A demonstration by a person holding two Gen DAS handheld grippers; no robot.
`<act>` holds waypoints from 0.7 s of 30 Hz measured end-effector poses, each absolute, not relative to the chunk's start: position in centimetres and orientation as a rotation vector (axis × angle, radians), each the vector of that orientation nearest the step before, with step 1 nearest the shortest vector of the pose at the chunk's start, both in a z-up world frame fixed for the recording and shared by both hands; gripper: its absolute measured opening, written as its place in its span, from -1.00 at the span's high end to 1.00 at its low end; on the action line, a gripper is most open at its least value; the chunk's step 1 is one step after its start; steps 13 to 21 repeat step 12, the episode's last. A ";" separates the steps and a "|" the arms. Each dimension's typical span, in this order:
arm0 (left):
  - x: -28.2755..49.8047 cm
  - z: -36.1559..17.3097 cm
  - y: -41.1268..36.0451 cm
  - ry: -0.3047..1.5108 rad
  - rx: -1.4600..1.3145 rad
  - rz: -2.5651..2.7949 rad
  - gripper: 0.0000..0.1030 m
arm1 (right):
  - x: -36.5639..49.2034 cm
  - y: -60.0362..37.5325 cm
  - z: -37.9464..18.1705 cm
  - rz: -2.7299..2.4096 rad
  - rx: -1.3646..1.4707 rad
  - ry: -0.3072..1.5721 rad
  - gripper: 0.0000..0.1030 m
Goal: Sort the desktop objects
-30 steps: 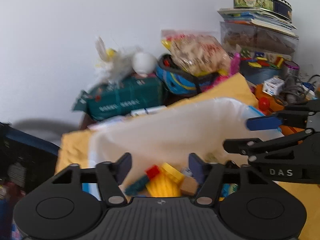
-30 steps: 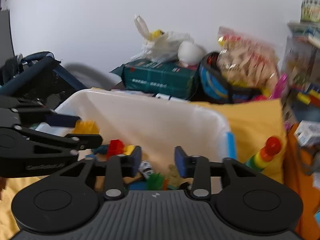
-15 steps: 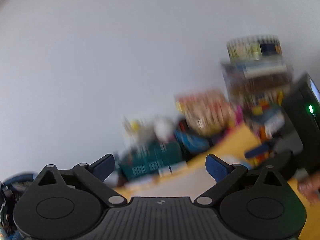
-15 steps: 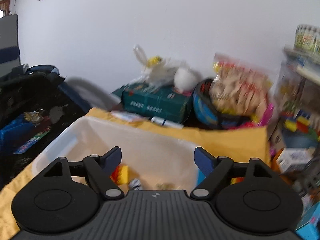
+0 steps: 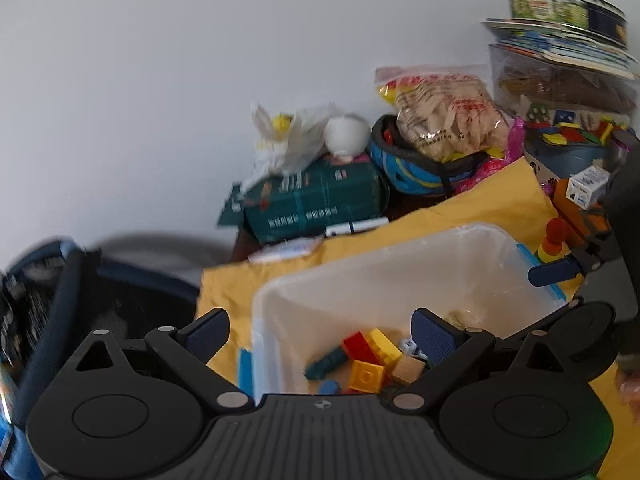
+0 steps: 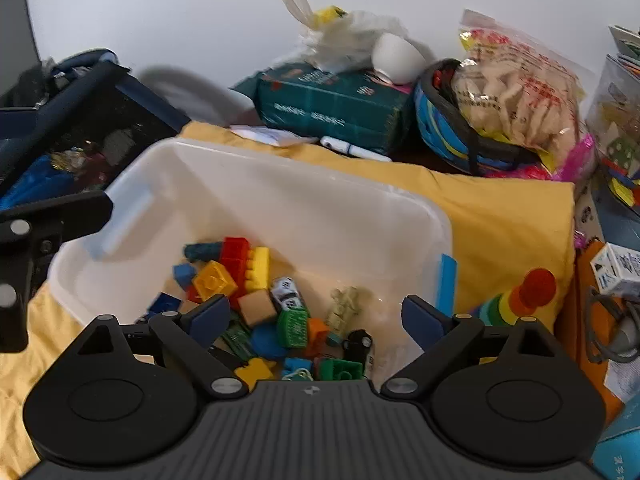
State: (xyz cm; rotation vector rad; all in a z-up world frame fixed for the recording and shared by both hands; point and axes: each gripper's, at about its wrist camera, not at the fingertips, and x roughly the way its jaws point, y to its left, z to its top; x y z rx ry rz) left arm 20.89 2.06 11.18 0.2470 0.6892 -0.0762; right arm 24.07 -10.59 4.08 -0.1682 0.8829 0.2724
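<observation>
The translucent white plastic bin (image 6: 280, 192) sits on a yellow cloth (image 6: 508, 216). Only the right wrist view shows its full load: red, yellow, blue and green toy bricks (image 6: 240, 268), a small white toy car (image 6: 286, 294). The left wrist view catches just a few bricks (image 5: 368, 356) in the bin (image 5: 400, 272). Both the left gripper (image 5: 320, 334) and right gripper (image 6: 316, 318) hover above the bin, jaws spread wide, empty.

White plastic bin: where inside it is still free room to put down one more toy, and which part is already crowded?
In the white bin, the bare floor lies along the far wall and in the right corner, beyond the beige figure. The near-left part is crowded with bricks and a toy car. Outside, the yellow cloth between bin and stacking toy is bare.
</observation>
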 end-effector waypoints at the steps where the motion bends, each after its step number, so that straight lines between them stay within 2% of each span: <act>1: 21.2 11.1 2.1 0.706 0.236 -0.069 -0.92 | 24.1 -10.6 4.0 0.263 -0.170 0.883 -0.87; 21: 22.1 10.1 1.3 0.730 0.298 -0.006 -0.92 | 24.1 -10.8 3.5 0.249 -0.156 0.896 -0.88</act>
